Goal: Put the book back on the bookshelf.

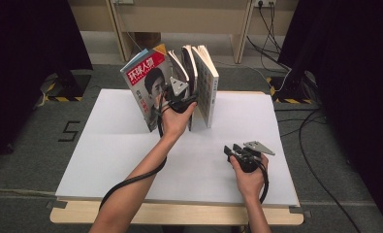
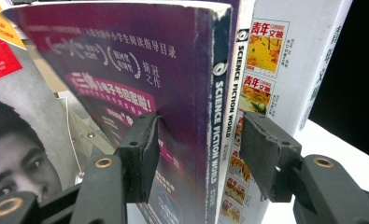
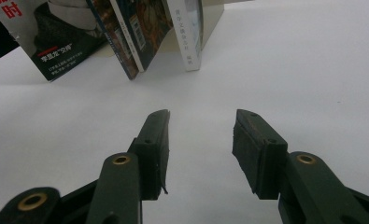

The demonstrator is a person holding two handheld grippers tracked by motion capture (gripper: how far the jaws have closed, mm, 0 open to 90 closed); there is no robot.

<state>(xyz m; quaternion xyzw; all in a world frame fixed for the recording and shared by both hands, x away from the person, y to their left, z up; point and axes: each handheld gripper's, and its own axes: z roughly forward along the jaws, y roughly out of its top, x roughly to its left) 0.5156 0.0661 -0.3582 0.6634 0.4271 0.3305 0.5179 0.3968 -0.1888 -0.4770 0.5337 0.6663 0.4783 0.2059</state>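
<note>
Your left gripper (image 2: pixel 198 154) sits at the row of upright books near the far edge of the white counter (image 1: pixel 106 145). Its jaws straddle the purple Science Fiction World magazine (image 2: pixel 173 93); the left pad touches the cover, while the right pad stands clear of the spine, so the jaws are parted and no grip is applied. That magazine leans between the portrait-cover magazine (image 1: pixel 145 87) and the white-spined book (image 1: pixel 206 92). Your right gripper (image 3: pixel 200 149) rests low over bare counter, well apart from the books, jaws spread with nothing between them.
</note>
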